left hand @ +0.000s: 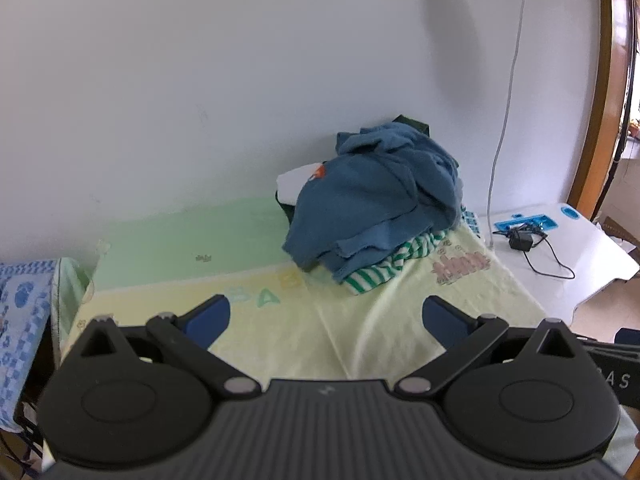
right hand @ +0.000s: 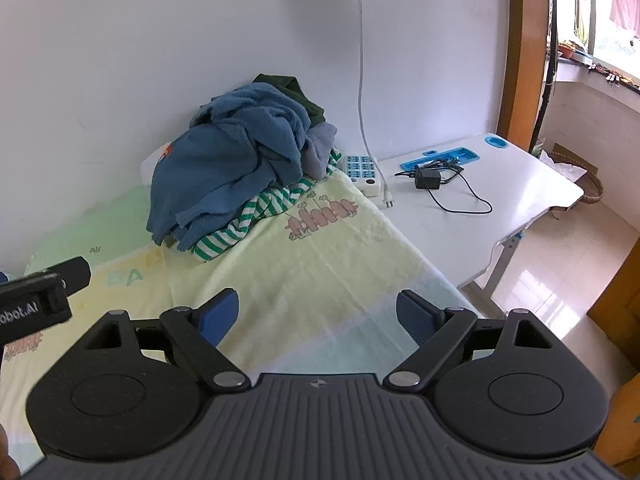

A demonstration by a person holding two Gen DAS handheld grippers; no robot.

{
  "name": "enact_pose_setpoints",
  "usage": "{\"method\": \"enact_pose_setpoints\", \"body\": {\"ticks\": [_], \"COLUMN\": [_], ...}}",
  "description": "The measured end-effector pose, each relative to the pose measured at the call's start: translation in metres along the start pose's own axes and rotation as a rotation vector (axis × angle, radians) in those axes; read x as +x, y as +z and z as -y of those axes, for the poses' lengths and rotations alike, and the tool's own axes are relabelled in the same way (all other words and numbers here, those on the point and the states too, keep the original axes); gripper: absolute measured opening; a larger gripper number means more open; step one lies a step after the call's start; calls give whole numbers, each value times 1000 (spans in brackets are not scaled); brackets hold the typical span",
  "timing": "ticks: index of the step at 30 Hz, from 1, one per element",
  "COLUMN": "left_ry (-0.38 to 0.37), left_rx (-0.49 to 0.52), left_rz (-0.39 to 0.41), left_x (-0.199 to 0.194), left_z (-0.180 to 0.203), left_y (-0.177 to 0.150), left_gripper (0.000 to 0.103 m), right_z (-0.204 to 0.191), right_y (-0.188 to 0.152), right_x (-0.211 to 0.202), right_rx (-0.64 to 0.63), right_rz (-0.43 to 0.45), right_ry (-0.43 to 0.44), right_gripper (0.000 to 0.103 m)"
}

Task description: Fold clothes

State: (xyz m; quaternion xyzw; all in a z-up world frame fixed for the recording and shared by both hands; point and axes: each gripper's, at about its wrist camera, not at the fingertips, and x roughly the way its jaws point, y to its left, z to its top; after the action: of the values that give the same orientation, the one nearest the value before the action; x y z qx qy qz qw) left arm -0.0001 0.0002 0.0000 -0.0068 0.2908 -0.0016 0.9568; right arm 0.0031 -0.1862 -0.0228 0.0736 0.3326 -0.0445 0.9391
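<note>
A pile of clothes sits at the far end of the bed against the wall. On top lies a crumpled blue garment (left hand: pixel 376 200) (right hand: pixel 236 160). Under it a green-and-white striped garment (left hand: pixel 384 268) (right hand: pixel 256 216) sticks out, and a dark green piece (right hand: pixel 296 88) shows at the back. My left gripper (left hand: pixel 326 320) is open and empty, held above the yellow sheet short of the pile. My right gripper (right hand: pixel 318 316) is open and empty, also short of the pile. The left gripper's body (right hand: pixel 36 300) shows at the left edge of the right wrist view.
The bed has a pale yellow and green printed sheet (left hand: pixel 360 328) (right hand: pixel 320 248). A white desk (right hand: pixel 500 196) (left hand: pixel 592 256) stands to the right, carrying a black adapter with cable (right hand: pixel 430 180), a blue tray (right hand: pixel 440 158) and a power strip (right hand: pixel 362 172). A blue patterned cloth (left hand: pixel 20 320) is at left.
</note>
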Motion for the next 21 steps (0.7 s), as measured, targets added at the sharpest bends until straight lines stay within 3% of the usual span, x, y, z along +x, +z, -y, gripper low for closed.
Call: {"method": "enact_pose_setpoints", "body": {"ticks": [6,13,21], "left_ry": [-45,7,15], "left_rx": [-62,21,14], "left_rz": [-12,-19,-29], "left_x": [10,16,17], "left_z": [-26,-32,-44], "left_y": [-7,-16,-18], "left_gripper": [102,102,102], "right_z": [-14,-47,-64], "right_y": [-4,-12,-19], "right_x": [1,11,12], "right_rx": [-28,-47,-58], "right_rz": [4,-36,-38], "right_ry": [4,-15,-17], "right_gripper": [89,89,89]}}
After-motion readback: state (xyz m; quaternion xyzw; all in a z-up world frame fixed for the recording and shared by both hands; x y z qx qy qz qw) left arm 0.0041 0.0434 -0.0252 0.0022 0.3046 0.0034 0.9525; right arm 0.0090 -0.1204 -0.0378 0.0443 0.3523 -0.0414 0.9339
